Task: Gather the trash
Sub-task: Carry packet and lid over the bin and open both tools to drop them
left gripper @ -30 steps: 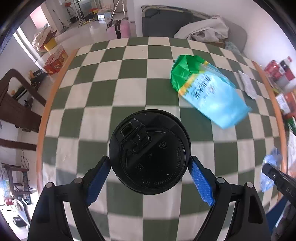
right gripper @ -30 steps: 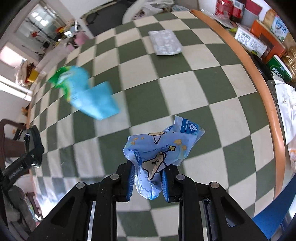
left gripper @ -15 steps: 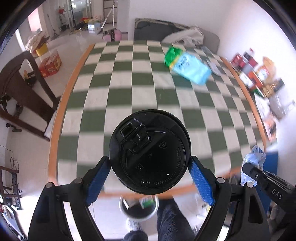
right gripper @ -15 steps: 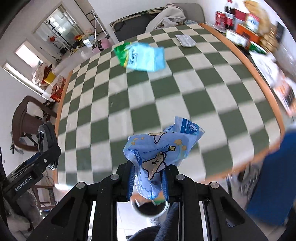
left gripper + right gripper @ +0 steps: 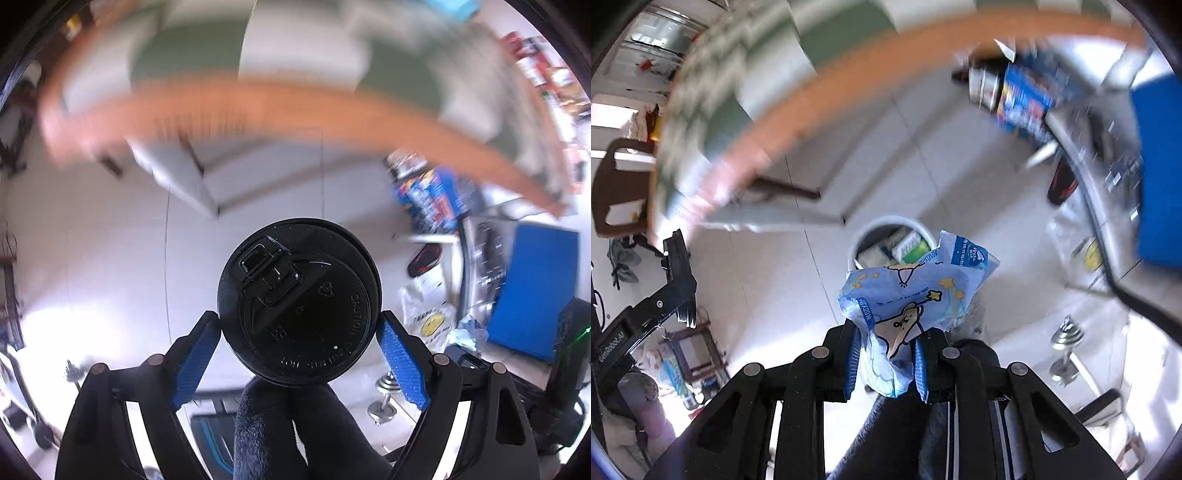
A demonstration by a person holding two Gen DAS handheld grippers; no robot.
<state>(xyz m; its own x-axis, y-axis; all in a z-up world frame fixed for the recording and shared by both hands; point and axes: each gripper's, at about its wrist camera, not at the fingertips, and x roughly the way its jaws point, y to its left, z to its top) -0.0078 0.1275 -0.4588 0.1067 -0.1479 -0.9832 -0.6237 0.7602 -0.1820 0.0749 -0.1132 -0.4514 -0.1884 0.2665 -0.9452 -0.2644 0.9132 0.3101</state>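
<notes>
Right now the left claw (image 5: 299,345) is gripping a black cup lid (image 5: 298,301) by its rim, blue pads (image 5: 194,356) pressing on opposite edges, near the lower centre of the left wrist view; whether a cup is hanging beneath the lid is hidden. Judging by its look, the lid is light, stiff plastic and likely a bit slick, so holding across the widest part of the rim is probably the safest purchase. In the right wrist view the right claw (image 5: 884,363) is clamping a crumpled blue snack wrapper (image 5: 916,295) at its bunched lower end, centre of the frame. That wrapper is probably nearly weightless, soft and crinkly, and should drop freely once let go. Both claws are pointing steeply down toward the pale tiled floor (image 5: 110,266), with the blurred worktop edge (image 5: 258,107) arcing across the top. A white bin (image 5: 892,240) already holding rubbish is sitting just behind the wrapper, and a person's dark trouser legs (image 5: 295,432) are showing at the bottom
</notes>
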